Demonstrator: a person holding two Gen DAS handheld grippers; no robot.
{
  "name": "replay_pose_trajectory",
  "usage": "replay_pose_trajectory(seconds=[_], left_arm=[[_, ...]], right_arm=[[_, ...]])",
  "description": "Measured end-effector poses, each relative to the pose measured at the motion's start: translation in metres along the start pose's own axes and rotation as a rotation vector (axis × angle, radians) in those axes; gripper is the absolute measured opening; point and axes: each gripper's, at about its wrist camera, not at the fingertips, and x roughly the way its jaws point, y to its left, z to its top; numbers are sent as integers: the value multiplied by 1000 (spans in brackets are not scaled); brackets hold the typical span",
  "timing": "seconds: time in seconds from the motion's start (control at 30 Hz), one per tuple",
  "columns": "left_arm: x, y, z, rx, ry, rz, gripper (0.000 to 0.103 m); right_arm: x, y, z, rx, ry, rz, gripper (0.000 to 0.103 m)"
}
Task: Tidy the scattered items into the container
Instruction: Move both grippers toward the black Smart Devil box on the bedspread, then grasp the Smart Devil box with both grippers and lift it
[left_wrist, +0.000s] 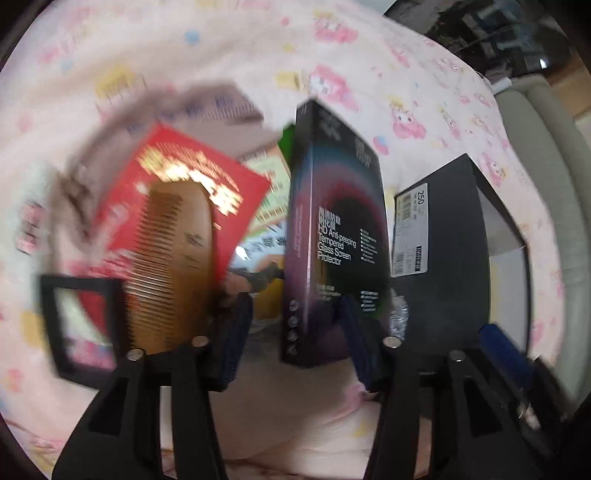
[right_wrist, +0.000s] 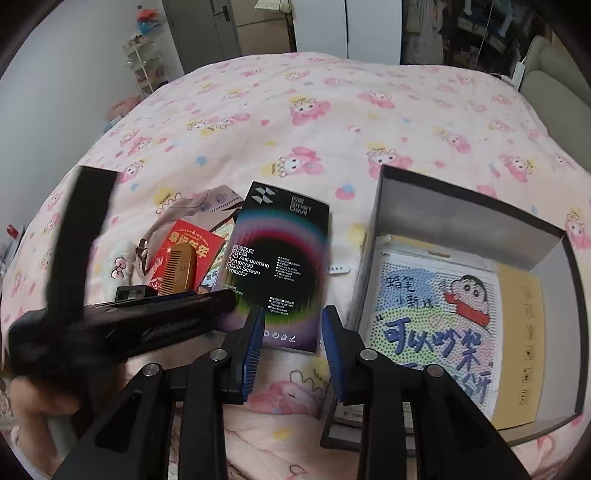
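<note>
A dark screen protector box (left_wrist: 332, 236) stands nearly upright between the fingers of my left gripper (left_wrist: 291, 310). Its printed face lies against the right pad, while the left pad is well clear of it, so the jaws are open. From the right wrist the same box (right_wrist: 277, 266) rises just beyond my right gripper (right_wrist: 293, 314), which is open and grips nothing. The left gripper (right_wrist: 207, 301) reaches the box's lower left edge. The black container (right_wrist: 461, 210) sits open to the right with a cartoon packet (right_wrist: 436, 314) inside. A wooden comb (right_wrist: 181, 269) lies on a red packet (right_wrist: 192, 240).
A small black frame (right_wrist: 129, 293), a pink cloth (right_wrist: 199, 205) and a white plush piece (right_wrist: 118, 266) lie left of the box on the pink patterned bedspread (right_wrist: 295, 122). A small white object (right_wrist: 338, 269) sits near the container. A hand (right_wrist: 37, 402) holds the left gripper.
</note>
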Motion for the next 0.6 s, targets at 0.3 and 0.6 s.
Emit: replay_pose_trajectory(seconds=[0.3,0.6], left_arm=[[-21,1,-9,1,-19,-74,25],[-90,53,-33,-92,-41,-49,27]], right_arm=[[2,-1,-5,5,21,22,28],[3,29,-9,13,39,102,32]])
